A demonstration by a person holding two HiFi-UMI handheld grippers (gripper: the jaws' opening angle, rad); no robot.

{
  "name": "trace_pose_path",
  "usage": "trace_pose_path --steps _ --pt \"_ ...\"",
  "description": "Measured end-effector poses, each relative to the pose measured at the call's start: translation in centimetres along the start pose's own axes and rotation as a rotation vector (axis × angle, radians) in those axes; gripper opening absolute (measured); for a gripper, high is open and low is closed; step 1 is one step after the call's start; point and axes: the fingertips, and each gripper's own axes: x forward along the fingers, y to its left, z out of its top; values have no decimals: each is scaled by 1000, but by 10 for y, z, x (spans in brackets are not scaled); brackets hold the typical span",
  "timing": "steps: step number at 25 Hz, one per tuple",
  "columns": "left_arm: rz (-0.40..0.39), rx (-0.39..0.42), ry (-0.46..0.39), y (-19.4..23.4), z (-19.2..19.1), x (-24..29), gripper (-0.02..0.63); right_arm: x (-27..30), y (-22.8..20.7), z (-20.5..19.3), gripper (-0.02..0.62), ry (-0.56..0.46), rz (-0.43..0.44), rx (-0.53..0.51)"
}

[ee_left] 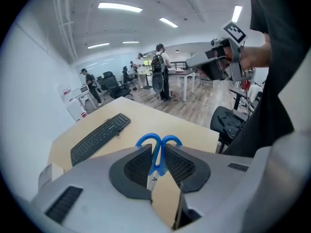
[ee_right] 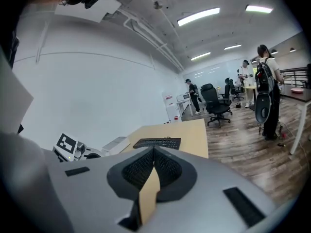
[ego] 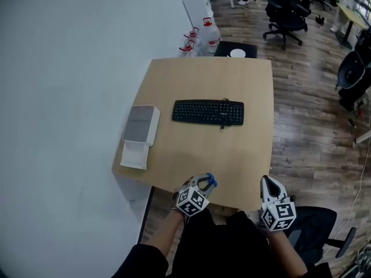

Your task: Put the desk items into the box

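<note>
My left gripper (ego: pixel 204 184) hovers over the desk's near edge, shut on a pair of blue-handled scissors (ego: pixel 210 181). In the left gripper view the blue loops (ee_left: pixel 159 143) stick out past the pads (ee_left: pixel 137 165), which press on the scissors just below the loops. My right gripper (ego: pixel 268 184) is beside it, off the desk's near right corner, shut with nothing in it (ee_right: pixel 153 152). A black keyboard (ego: pixel 208 112) lies mid-desk. A white box (ego: pixel 155 126) stands at the desk's left edge against the wall.
The wooden desk (ego: pixel 249 149) ends close in front of me, and a white wall runs along its left. Water bottles (ego: pixel 200 39) stand beyond its far edge. Office chairs (ego: pixel 287 13) and people stand on the wood floor further off. A dark chair (ego: pixel 322 227) is at my right.
</note>
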Motion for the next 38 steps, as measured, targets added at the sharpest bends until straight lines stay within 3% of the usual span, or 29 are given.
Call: trace_pose_path --steps 8,14,16,18,20,27,34,38 --pt "192 -116 -67 72 -62 -81 84 77 111 12 60 44 148 -122" --pt "267 -185 -55 126 -131 -137 84 133 204 8 60 85 211 -161" --pt "296 -168 -44 147 -155 -158 84 151 238 6 60 90 220 -186" --pt "332 -87 -6 165 -177 -177 84 166 270 9 60 77 220 -215" --pt "337 -30 27 181 -199 -192 84 179 298 11 60 67 220 -218" --pt "322 -50 26 229 -254 -231 84 211 372 -5 60 111 215 -201" --pt "304 -106 35 269 -289 -224 84 228 392 -26 60 152 201 -193" --pt "298 -66 103 281 -315 -207 84 232 395 -31 60 153 200 -172"
